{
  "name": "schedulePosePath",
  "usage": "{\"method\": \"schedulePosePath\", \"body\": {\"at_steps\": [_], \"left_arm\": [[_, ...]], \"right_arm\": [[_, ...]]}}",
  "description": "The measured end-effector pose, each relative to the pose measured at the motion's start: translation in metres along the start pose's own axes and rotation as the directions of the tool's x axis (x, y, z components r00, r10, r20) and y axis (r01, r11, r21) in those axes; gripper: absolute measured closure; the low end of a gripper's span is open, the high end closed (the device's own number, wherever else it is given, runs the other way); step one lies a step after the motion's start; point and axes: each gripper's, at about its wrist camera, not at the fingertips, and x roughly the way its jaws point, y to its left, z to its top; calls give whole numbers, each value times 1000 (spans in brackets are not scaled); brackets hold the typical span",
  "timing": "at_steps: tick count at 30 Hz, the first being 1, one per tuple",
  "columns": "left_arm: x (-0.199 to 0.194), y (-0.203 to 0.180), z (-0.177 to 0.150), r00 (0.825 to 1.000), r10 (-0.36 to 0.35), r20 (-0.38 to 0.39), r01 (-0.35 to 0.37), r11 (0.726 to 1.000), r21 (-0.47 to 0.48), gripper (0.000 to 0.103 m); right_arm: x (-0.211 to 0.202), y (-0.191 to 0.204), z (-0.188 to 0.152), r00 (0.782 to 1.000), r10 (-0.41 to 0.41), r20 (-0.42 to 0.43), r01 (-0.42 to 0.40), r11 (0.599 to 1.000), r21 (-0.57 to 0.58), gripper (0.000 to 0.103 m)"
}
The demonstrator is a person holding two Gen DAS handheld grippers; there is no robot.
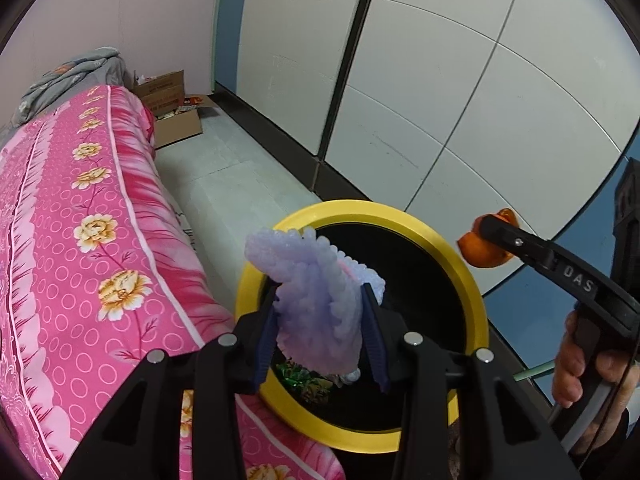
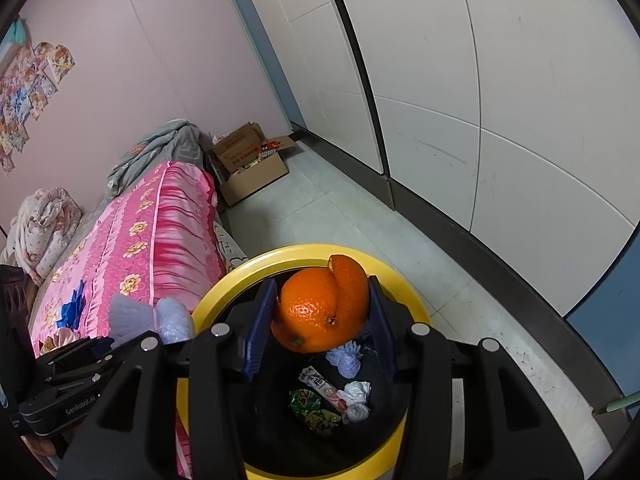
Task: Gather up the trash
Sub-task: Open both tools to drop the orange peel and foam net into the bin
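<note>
My left gripper (image 1: 322,336) is shut on a pale purple foam fruit net (image 1: 316,292) and holds it over the left part of a yellow-rimmed black trash bin (image 1: 460,264). My right gripper (image 2: 320,320) is shut on orange peel (image 2: 320,306) and holds it above the same bin (image 2: 224,284). In the left wrist view the right gripper (image 1: 486,240) hangs past the bin's right rim with the peel (image 1: 478,254). Inside the bin lie snack wrappers (image 2: 316,404), crumpled tissue (image 2: 356,400) and another foam net (image 2: 346,358).
A bed with a pink floral cover (image 1: 80,216) presses against the bin's left side. Open cardboard boxes (image 2: 252,164) stand on the floor by the far wall. White panelled cabinet doors (image 1: 460,80) run along the right. A blue item (image 2: 74,308) lies on the bed.
</note>
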Motion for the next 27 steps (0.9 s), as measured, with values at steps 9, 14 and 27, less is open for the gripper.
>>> {"method": "schedulePosePath", "body": {"at_steps": [9, 14, 27], "left_arm": [[-4, -3, -1, 1000, -24, 11, 24, 1000, 5, 61], [-13, -2, 0, 998, -59, 29, 60, 998, -12, 46], [-67, 16, 2, 990, 0, 143, 8, 998, -57, 18]], "right_arm": [[-7, -4, -2, 1000, -3, 24, 3, 1000, 22, 53], [-18, -4, 1, 998, -16, 56, 14, 1000, 26, 47], [-58, 3, 2, 993, -19, 116, 16, 1000, 25, 37]]}}
